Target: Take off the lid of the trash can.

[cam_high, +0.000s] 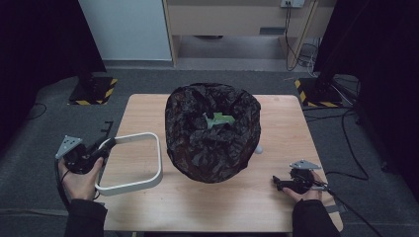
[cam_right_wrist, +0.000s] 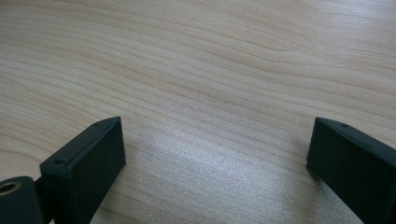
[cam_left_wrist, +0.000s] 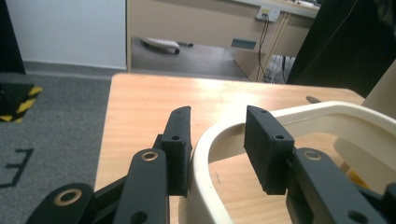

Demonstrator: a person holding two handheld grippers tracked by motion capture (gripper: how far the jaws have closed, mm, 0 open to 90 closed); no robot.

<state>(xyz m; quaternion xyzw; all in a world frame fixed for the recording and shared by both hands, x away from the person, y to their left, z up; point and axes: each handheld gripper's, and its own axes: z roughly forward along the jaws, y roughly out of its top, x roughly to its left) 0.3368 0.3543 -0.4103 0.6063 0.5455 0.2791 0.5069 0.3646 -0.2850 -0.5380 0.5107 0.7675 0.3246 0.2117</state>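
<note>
A white rounded-square ring (cam_high: pixel 159 158) lies at the left of the wooden table (cam_high: pixel 281 123), its near side hanging over the table's left front edge. My left gripper (cam_high: pixel 109 143) is shut on the ring's left corner. In the left gripper view one jaw presses the ring's (cam_left_wrist: pixel 327 116) outer wall and the other stands inside it, with the gripper (cam_left_wrist: pixel 219 112) straddling the rim. My right gripper (cam_high: pixel 275 182) rests low at the table's front right. Its jaws (cam_right_wrist: pixel 215 126) stand wide apart over bare wood.
A bin lined with a crumpled black bag (cam_high: pixel 212 143) stands mid-table with a green scrap (cam_high: pixel 219 120) inside. A small white object (cam_high: pixel 259 149) lies by its right side. Stands with striped bases (cam_high: pixel 94 90) flank the far corners, and cables (cam_high: pixel 346 143) run on the floor at the right.
</note>
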